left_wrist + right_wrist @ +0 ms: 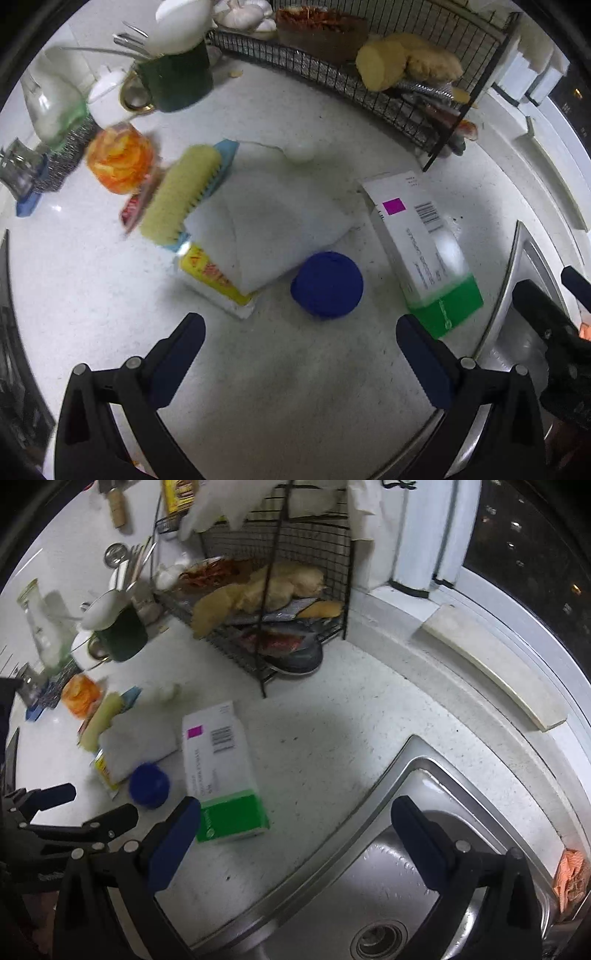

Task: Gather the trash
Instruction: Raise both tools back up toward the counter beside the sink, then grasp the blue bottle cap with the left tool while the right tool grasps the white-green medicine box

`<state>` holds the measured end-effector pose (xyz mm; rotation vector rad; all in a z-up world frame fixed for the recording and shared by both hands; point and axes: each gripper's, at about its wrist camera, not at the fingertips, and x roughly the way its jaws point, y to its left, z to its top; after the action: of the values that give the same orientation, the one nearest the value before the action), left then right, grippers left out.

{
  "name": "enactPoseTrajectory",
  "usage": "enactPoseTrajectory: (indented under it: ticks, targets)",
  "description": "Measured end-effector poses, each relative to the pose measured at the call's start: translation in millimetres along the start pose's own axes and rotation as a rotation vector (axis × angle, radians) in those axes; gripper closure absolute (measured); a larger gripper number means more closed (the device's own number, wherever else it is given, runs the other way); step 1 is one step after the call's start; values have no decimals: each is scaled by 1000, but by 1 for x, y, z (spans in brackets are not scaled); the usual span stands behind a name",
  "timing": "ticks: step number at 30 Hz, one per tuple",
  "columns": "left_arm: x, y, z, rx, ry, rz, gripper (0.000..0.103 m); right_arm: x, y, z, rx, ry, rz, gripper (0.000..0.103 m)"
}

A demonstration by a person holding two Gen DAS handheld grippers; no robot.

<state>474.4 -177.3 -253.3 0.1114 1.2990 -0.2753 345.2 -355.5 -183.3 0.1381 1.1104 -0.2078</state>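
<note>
- Likely trash: a white medicine box (417, 243) with a green end, a magenta square and a barcode, lying flat on the surface (277, 387). Just left of it sits a round blue cap (327, 284), also loose on the surface.
- Behind the cap lies a flat white packet (266, 229) over a yellow-printed wrapper (210, 275); a yellow-bristled scrub brush (181, 195) leans at their far left edge. Whether these count as trash is a judgement; the box and cap look the plainest candidates.
- Left tool (300, 332): fingers wide apart, holding nothing, hovering over bare surface. The blue cap lies straight ahead, centred between the fingers and near. The box lies ahead and to the right, its green end just beyond the right finger.
- The box's long axis runs away from the left tool, green end nearest, slanting left as it recedes. A grip across its narrow width would suit the finger line as it stands.
- Right tool (295, 812): fingers likewise apart and empty, poised over the sink (424, 775) edge. The box's green end sits just beside its left finger; the cap is further left.
- Judgement: left tool is better lined up for the cap; both are about equally near the box.
- Surface: white speckled worktop, cluttered at the back with a black wire rack (369, 85) of foodstuffs, a dark green cup (177, 81) of utensils and an orange jar (122, 162).
- Room: kitchen; steel sink at right, dark window (524, 554) behind.
</note>
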Motion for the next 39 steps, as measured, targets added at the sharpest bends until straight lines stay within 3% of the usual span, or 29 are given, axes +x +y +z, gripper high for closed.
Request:
enactPoseTrajectory:
  ticks: [5, 9, 13, 16, 21, 24, 32, 39]
  targets:
    - [25, -1, 7, -18, 33, 3, 2, 20, -2, 4, 10, 36, 16, 1]
    - [34, 5, 12, -60, 30, 6, 13, 26, -6, 6, 14, 48, 18, 1]
    - [37, 5, 16, -40, 24, 29, 20, 33, -6, 8, 15, 59, 23, 1]
    - [34, 4, 17, -36, 12, 13, 30, 34, -4, 10, 17, 61, 30, 0]
    - [23, 11, 9, -64, 14, -36, 62, 32, 2, 10, 6, 59, 35, 0]
    - [22, 11, 4, -58, 20, -62, 62, 31, 7, 8, -8, 64, 40, 0]
    - [7, 28, -23, -74, 7, -58, 62, 39, 29, 7, -81, 96, 88, 1]
    - [7, 44, -28, -95, -14, -29, 62, 59, 50, 9, -143, 138, 110, 1]
